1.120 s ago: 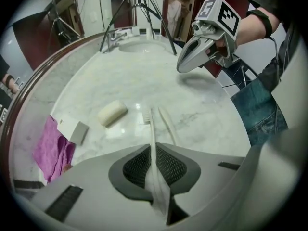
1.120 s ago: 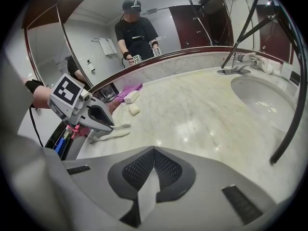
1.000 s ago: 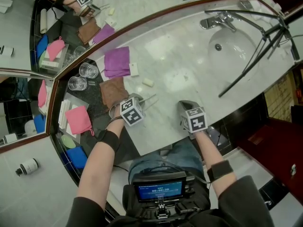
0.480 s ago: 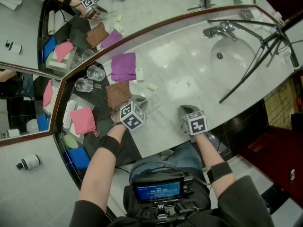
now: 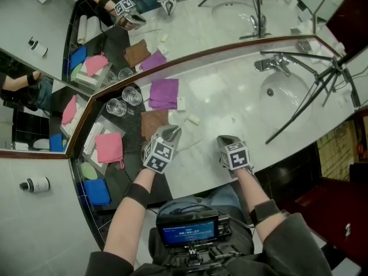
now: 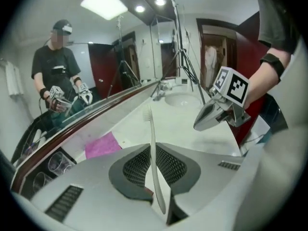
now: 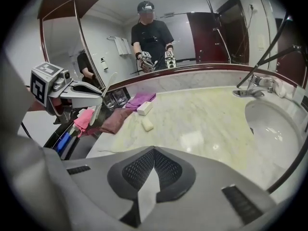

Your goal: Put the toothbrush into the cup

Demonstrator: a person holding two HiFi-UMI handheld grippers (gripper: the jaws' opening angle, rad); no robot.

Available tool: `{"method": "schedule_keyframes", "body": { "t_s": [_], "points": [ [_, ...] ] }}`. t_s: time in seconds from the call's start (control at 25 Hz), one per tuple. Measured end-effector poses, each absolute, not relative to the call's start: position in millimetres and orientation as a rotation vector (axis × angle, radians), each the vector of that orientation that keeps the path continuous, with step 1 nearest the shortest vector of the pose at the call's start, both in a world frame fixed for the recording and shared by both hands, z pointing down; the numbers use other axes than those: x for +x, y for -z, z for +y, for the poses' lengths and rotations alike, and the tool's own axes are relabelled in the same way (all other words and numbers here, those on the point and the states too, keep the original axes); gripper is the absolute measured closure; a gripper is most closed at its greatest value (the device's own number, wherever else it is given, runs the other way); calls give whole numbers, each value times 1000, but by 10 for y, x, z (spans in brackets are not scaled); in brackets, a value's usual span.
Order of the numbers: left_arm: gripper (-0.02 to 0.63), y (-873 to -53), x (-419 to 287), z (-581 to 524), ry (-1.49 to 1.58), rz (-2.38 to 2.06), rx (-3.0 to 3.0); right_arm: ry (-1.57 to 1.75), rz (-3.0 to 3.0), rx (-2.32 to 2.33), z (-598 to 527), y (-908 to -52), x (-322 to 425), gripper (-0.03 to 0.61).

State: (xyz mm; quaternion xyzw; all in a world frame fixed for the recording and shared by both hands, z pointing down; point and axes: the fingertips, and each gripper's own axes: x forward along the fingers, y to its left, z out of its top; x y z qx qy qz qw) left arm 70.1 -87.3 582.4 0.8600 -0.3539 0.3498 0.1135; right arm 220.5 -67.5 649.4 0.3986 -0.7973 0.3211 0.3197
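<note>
1. A pale marble surface (image 5: 230,96) runs beneath a wall mirror, with a white oval sink (image 5: 287,96) at its right end.
2. The left hand-held gripper (image 5: 171,133) is clamped on a slim white plastic toothbrush (image 6: 151,138). The handle is pinched between its dark ribbed pads, and the bristle head sticks out past the jaws, in the air above the surface.
3. The right hand-held gripper (image 5: 225,142) hovers beside it over the front edge of the surface. Its jaws are pressed together with nothing between them.
4. Two clear glass cups (image 5: 131,95) stand side by side on a dark tray (image 5: 127,132) at the left. The toothbrush is in neither cup.
5. A folded brown cloth (image 5: 153,121) lies between the left hand-held gripper and the cups, with a purple cloth (image 5: 164,92) beyond it.
6. A pink cloth (image 5: 108,147) rests on the tray, and a small pale bar of soap (image 5: 192,119) sits on the marble.
</note>
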Motion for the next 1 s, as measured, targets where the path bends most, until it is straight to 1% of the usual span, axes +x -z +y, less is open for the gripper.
{"method": "schedule_keyframes", "body": {
  "t_s": [0.32, 0.44, 0.72, 1.0],
  "points": [
    [584, -5092, 128, -862, -522, -1461, 2412, -757, -2169, 998, -828, -6218, 1966, 564],
    [584, -4888, -136, -800, -401, -1639, 2393, -738, -2192, 970, -835, -6165, 1868, 564],
    [584, -4809, -449, -679, -365, -1763, 2346, -682, -2259, 869, -882, -6065, 1498, 565],
    [584, -4841, -992, -744, -346, -1899, 2257, -622, -2365, 647, -742, -5792, 683, 565]
  ]
}}
